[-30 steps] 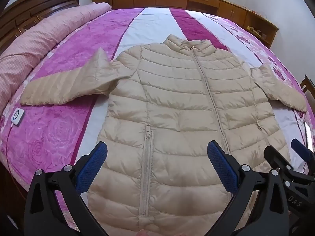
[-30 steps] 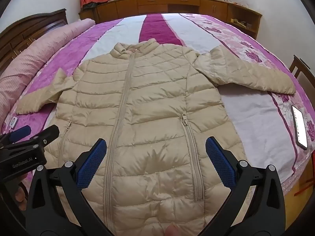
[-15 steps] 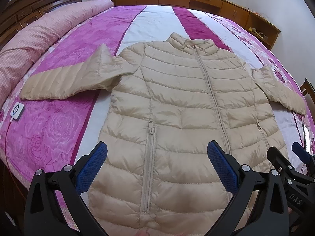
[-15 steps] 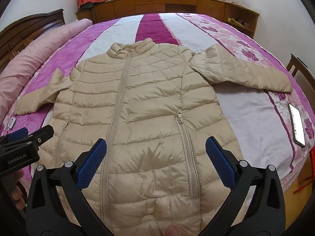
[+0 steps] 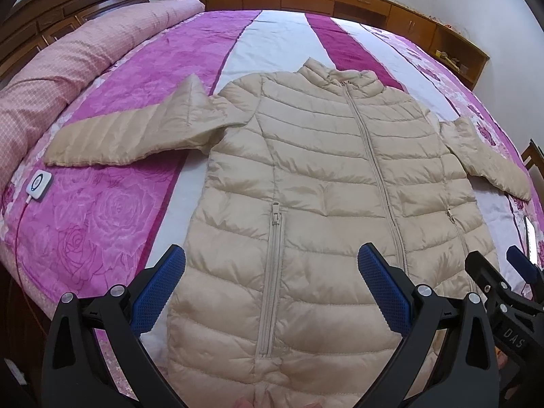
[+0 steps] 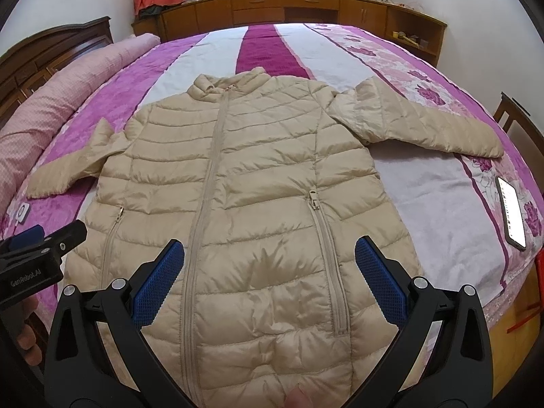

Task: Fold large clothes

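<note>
Both the left claw (image 5: 272, 285) and right claw (image 6: 270, 280) hang open above the unfolded beige quilted puffer jacket (image 5: 326, 197); the next move likely calls for gripping a sleeve.

Phone (image 6: 512, 213) on bedspread (image 6: 438, 204) right edge; rolled pink quilt (image 5: 61, 78) by headboard (image 5: 68, 3)

The puffer jacket (image 5: 323, 187) is plain beige, quilted in horizontal bands, its zips the same shade. Under it the bedspread (image 5: 102, 210) runs in magenta rose-print, white and deep plum stripes. At the far left lies a pink checked bolster (image 5: 51, 78). Both grippers carry blue pads (image 6: 158, 280) on black frames.
</note>
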`<state>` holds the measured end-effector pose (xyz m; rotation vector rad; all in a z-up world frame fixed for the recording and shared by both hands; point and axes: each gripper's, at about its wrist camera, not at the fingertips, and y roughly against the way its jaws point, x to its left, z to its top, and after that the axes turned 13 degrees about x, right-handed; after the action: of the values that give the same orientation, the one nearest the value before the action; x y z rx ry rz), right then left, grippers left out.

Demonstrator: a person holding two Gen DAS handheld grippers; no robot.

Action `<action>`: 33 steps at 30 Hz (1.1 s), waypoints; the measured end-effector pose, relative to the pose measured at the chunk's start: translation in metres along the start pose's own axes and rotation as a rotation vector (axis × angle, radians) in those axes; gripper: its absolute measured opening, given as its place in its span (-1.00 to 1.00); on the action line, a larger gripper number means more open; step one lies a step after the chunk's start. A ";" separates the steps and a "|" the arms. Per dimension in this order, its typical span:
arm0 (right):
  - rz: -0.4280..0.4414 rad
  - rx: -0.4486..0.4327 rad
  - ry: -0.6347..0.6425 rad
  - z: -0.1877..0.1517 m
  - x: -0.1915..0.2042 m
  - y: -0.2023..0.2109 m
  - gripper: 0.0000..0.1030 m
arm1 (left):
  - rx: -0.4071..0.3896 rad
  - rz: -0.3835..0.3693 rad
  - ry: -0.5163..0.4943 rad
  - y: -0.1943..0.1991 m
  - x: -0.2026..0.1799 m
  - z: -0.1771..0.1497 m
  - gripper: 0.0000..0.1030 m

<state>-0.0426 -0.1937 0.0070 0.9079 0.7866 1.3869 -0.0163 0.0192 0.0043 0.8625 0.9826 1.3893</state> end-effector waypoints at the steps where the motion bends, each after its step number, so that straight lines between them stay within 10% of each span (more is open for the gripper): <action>1: -0.003 -0.001 0.003 0.000 0.001 0.001 0.94 | 0.001 -0.001 0.001 0.001 0.001 0.000 0.90; 33: -0.026 0.012 -0.018 -0.014 -0.004 0.007 0.94 | 0.013 -0.023 -0.064 0.006 -0.002 -0.005 0.90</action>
<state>-0.0582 -0.1968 0.0069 0.9157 0.7907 1.3509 -0.0234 0.0171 0.0084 0.8972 0.9505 1.3297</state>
